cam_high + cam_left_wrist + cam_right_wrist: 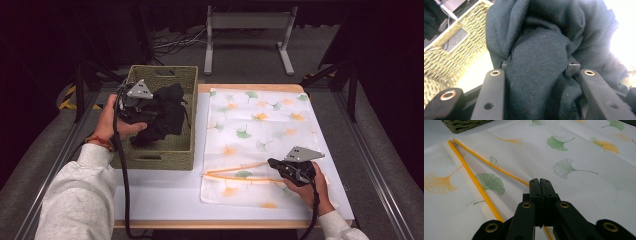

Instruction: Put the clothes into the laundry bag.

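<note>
Your right gripper (540, 182) pinches the laundry bag's (260, 135) orange zipper edge (477, 185) shut-jawed; beside the bag, your left gripper (134, 107) clamps the soft, limp dark garment (544, 50) over the basket (167, 152); grip bunched folds.

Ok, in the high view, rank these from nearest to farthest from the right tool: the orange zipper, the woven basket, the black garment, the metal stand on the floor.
From the right tool:
1. Orange zipper: at the tool's tip, on the leaf-print bag.
2. Woven basket: left, its near corner closest.
3. Black garment: farther left, in the basket, held by the left tool.
4. Metal stand: beyond the table's far edge.
</note>
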A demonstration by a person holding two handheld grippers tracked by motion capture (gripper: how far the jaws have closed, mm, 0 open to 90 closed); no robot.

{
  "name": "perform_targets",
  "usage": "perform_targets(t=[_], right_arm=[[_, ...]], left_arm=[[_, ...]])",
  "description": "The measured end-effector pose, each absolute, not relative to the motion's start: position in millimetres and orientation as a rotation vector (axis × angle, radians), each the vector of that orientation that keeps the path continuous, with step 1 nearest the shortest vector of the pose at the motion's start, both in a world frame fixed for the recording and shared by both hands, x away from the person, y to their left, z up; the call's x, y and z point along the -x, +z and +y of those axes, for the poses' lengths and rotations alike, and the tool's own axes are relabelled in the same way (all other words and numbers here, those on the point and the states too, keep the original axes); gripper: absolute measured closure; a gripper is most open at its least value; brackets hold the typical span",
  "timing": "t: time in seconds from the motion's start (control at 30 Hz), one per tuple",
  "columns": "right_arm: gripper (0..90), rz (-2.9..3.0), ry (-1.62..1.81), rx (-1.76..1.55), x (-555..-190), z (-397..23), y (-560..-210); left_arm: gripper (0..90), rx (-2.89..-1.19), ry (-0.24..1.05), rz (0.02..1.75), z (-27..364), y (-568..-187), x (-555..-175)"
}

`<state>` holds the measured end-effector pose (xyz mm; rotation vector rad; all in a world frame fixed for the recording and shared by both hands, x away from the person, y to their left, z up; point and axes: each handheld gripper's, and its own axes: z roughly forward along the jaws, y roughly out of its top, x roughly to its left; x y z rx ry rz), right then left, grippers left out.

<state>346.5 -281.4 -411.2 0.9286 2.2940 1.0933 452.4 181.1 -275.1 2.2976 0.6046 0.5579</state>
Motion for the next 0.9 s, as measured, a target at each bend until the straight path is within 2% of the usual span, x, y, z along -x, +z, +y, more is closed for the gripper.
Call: perform_targets(t=[0.3,0.9], right_arm=[[89.7,2.297,1.095,-0.928,-346.6,-281.7,-411.0],[89.7,2.298,1.09,-0.926,-346.2,-281.2,-410.7]], left_arm=[[59.7,-2.265,0.508,0.543,159.1,-264.3,-441.2],[59.8,-2.252,0.368,0.37,88.3,-257.3,-408.4]])
